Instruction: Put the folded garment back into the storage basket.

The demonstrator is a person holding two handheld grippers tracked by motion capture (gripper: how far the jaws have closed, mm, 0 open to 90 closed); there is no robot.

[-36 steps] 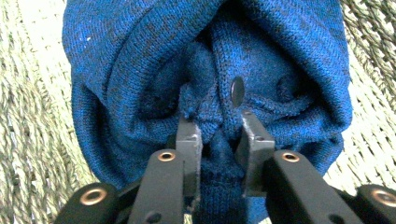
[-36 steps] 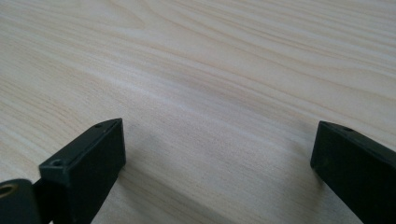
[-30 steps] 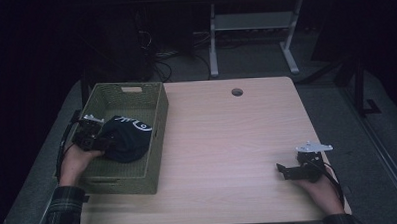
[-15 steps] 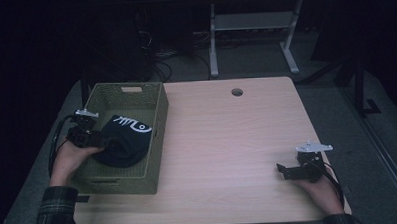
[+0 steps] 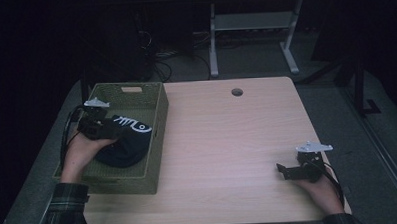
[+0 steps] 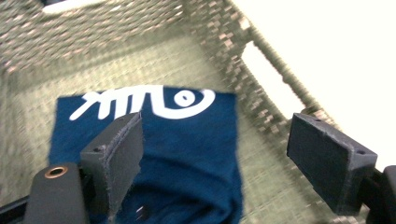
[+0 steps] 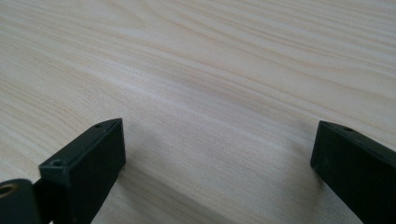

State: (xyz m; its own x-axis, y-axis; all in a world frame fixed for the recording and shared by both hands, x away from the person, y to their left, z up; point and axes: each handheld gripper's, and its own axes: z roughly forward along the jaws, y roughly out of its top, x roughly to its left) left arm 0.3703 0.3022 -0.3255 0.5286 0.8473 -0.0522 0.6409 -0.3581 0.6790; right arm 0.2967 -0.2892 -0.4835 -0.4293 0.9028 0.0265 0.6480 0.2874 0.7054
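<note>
One folded dark blue cloth with a white printed design lies on the floor of the green woven basket, which stands at the left end of the table. The left claw hovers just above that cloth inside the basket; its jaws have just been opening and now stand wide, and in the left gripper view the cloth sits below them with neither pad pressing on it, so it reads as released. The step in hand looks like the end of a placement: the cloth has been set down in the basket and the left claw is letting go of it. The right claw rests low over bare wood near the right front corner of the table, well apart from the basket, its jaws also wide with nothing between them, as the right gripper view shows. The next move probably calls for lifting the left claw straight up and clear of the basket wall without snagging the cloth or dragging its fold open. No other loose thing lies on the table, so the placing seems close to finished.
</note>
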